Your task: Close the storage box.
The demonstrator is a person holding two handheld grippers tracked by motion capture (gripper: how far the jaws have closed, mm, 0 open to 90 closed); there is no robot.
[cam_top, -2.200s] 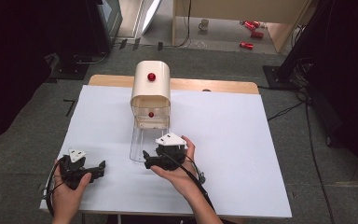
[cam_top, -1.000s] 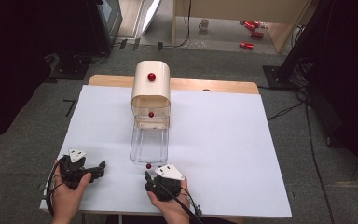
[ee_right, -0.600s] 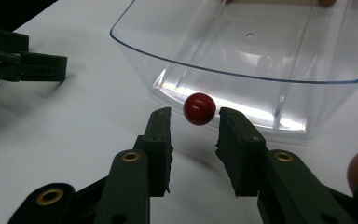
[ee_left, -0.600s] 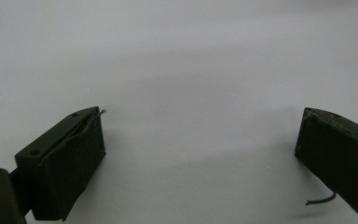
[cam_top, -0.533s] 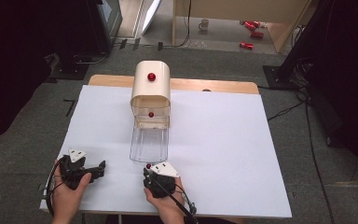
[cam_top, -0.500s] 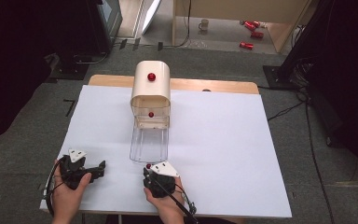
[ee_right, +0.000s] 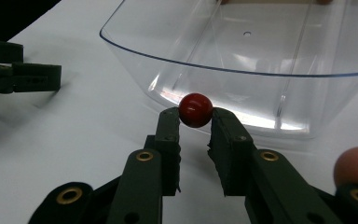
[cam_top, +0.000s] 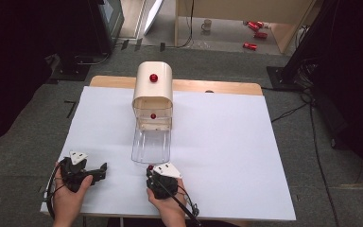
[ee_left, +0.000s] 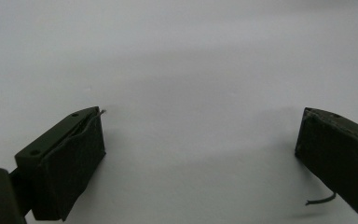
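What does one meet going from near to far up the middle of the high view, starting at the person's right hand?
right gripper shut on a red ball → clear drawer → cream box → wooden table edge → mug on the floor

Wide bare white sheet point(cam_top: 227, 142) right of the middle, open from near edge to far edge. Likewise bare on the left between the sheet's edge and the clear drawer point(cam_top: 151, 146). Standing in the way down the middle: cream cabinet point(cam_top: 153, 94) at the far side, its clear drawer pulled out toward the near edge. Just near of the drawer's curved front wall, right gripper point(ee_right: 195, 122) with its jaws just closed onto a red ball point(ee_right: 195, 109), little room between ball and drawer. Left gripper point(cam_top: 99, 169) at the near left, jaws wide apart point(ee_left: 191, 154), bare sheet between them. Narrow gap between the two grippers
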